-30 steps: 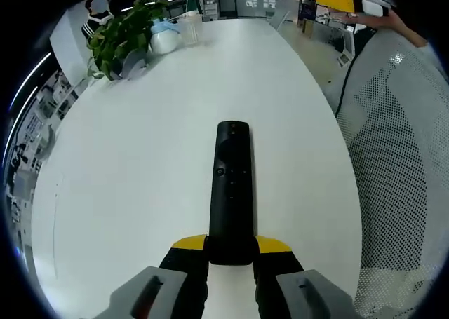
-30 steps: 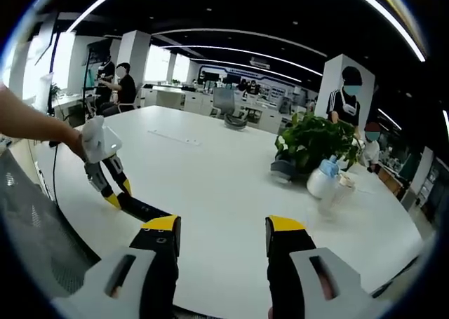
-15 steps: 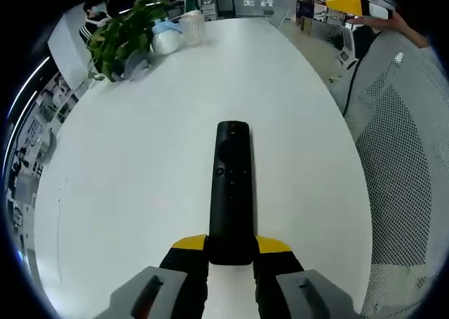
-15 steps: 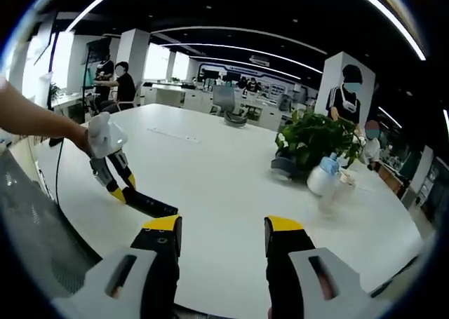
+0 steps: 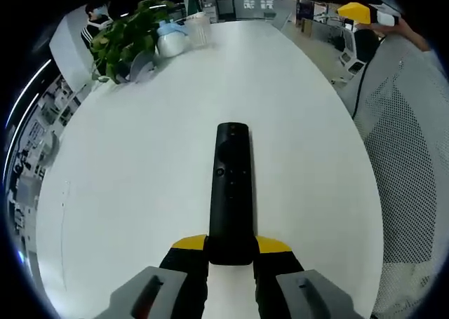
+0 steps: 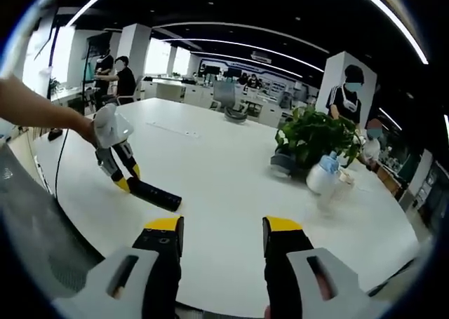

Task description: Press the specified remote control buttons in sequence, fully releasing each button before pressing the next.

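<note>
Your left hand-held gripper (image 5: 231, 252) gripped the remote (image 5: 231, 193) over the tabletop (image 5: 140, 165); your right hand-held gripper (image 6: 217, 235) stood open, apparently with no button pressed yet.

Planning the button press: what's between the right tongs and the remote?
Only bare white table lies between the right tongs and the remote, seen in the right gripper view.

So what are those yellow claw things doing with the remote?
A person holds a gripper in each hand. The left gripper has its fingers shut on the near end of a black remote over the white table. The right gripper is open, holds nothing and is apart from the remote. A plant and a bottle stand farther back.
</note>
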Available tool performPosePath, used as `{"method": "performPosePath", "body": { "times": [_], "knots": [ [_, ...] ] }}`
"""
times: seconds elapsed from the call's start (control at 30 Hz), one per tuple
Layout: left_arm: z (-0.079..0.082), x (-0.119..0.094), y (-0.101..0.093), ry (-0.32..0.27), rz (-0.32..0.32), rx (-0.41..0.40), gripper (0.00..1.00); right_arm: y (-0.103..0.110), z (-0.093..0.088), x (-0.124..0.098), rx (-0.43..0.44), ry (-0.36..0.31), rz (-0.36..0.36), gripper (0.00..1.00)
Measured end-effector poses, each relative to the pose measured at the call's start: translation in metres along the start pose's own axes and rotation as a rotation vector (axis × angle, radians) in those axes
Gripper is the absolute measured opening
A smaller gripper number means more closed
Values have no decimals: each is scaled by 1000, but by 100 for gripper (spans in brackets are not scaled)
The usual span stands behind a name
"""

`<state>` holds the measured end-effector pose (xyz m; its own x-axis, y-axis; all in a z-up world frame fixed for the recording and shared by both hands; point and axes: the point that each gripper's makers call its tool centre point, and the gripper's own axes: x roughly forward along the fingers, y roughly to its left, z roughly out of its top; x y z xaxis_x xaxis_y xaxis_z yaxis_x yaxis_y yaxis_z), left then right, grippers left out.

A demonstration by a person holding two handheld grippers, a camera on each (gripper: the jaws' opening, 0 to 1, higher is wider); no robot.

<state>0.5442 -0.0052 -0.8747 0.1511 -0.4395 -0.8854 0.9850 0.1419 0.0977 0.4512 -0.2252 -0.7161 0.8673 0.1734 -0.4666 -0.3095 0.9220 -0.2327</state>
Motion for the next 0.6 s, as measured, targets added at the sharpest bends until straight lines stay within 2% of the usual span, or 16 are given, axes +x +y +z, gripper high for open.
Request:
{"method": "performPosePath", "body": {
  "times": [0.07, 0.13, 0.2, 0.37, 0.47, 0.6],
  "knots": [
    [0, 1, 2, -3, -2, -2, 24, -7, 0, -1, -32, 9, -44, 50],
    [0, 1, 4, -8, -3, -4, 24, -16, 4, -4, -57, -14, -104, 57],
    [0, 1, 4, -12, -2, -5, 24, -15, 3, -3, -61, -7, -103, 60],
    [1, 1, 6, -9, 7, 10, 24, -18, -5, -2, -72, 32, -114, 60],
    [1, 1, 6, -6, 13, 16, 24, -26, -10, -3, -95, 49, -150, 60],
    [1, 1, 7, -1, 16, 22, 24, -25, -18, -1, -87, 81, -136, 61]
  ]
}}
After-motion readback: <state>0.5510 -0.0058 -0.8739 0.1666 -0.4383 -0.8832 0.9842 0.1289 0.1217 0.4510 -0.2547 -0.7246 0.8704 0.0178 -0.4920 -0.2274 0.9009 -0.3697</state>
